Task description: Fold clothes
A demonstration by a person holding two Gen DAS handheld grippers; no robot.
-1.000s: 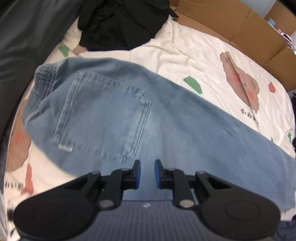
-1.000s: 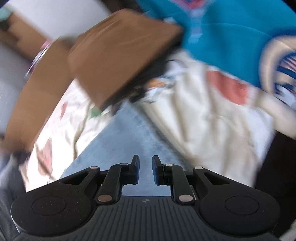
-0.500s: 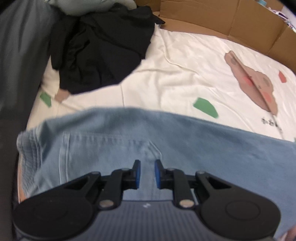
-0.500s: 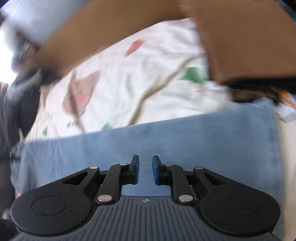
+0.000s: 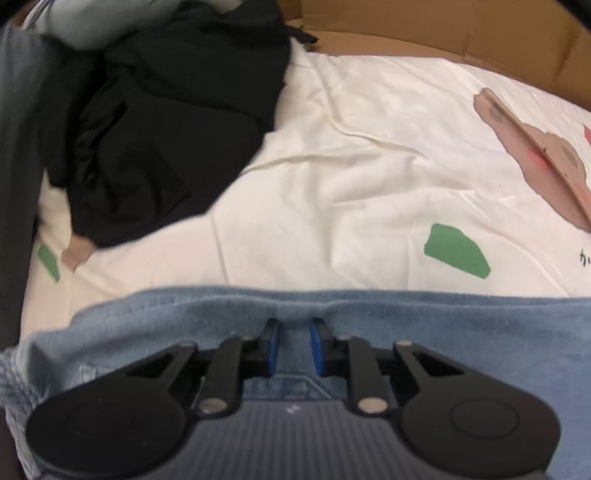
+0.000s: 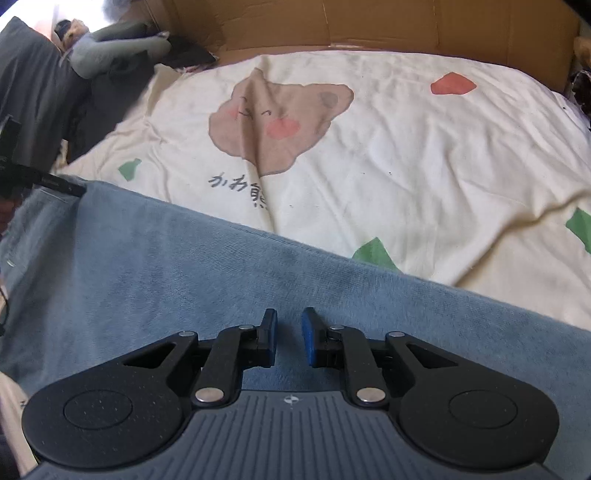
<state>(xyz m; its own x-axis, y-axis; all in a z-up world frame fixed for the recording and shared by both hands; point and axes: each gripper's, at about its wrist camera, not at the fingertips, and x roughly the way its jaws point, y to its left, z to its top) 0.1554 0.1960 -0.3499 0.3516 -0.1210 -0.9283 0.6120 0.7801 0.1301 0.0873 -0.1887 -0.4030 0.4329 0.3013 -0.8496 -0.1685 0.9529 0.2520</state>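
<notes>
Light blue jeans (image 5: 461, 332) lie flat across a cream printed bedsheet (image 5: 369, 184). My left gripper (image 5: 293, 343) hovers low over the jeans' far edge near the waistband end, its jaws a narrow gap apart with denim showing between them. In the right wrist view the jeans (image 6: 184, 277) run diagonally as a long leg. My right gripper (image 6: 290, 339) sits over that leg, open by a small gap and holding nothing. A black piece at that view's left edge, probably the left gripper (image 6: 55, 181), rests at the jeans' end.
A pile of black clothing (image 5: 166, 129) lies at the sheet's far left. Cardboard walls (image 6: 369, 22) stand along the far side of the bed. Grey and dark clothes (image 6: 110, 48) are heaped at the back left corner.
Both grippers came down and back toward the near side, so the jeans' far edge now lies just beyond the left fingertips. The right view swung from the cardboard onto the leg. Finger gaps are unchanged.
</notes>
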